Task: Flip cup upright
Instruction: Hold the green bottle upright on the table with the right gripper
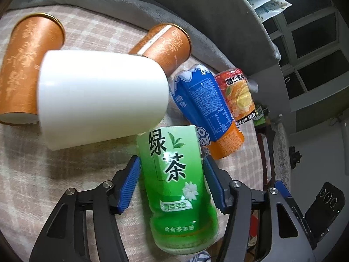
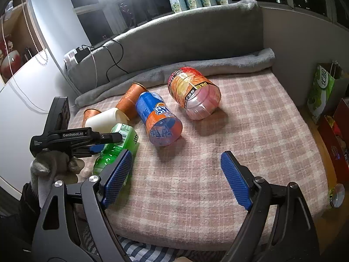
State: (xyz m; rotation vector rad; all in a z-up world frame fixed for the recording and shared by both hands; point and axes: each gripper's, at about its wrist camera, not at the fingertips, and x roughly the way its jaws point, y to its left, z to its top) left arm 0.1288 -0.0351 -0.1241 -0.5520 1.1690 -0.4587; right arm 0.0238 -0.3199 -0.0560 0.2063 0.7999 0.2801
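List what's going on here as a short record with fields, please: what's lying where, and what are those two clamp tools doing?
Surface: checked blanket
Lying on their sides: green tea cup, white cup, blue-and-orange cup, red-orange cup, two copper tubes
Upright: none
Left gripper: jaws either side of the green tea cup; contact unclear
Right gripper: jaws open, empty, over bare blanket

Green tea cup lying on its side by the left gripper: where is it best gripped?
Grip the green tea cup across its labelled mid-body, coming along its length from the base end. The left gripper already straddles it there, jaws flanking the straight sides.
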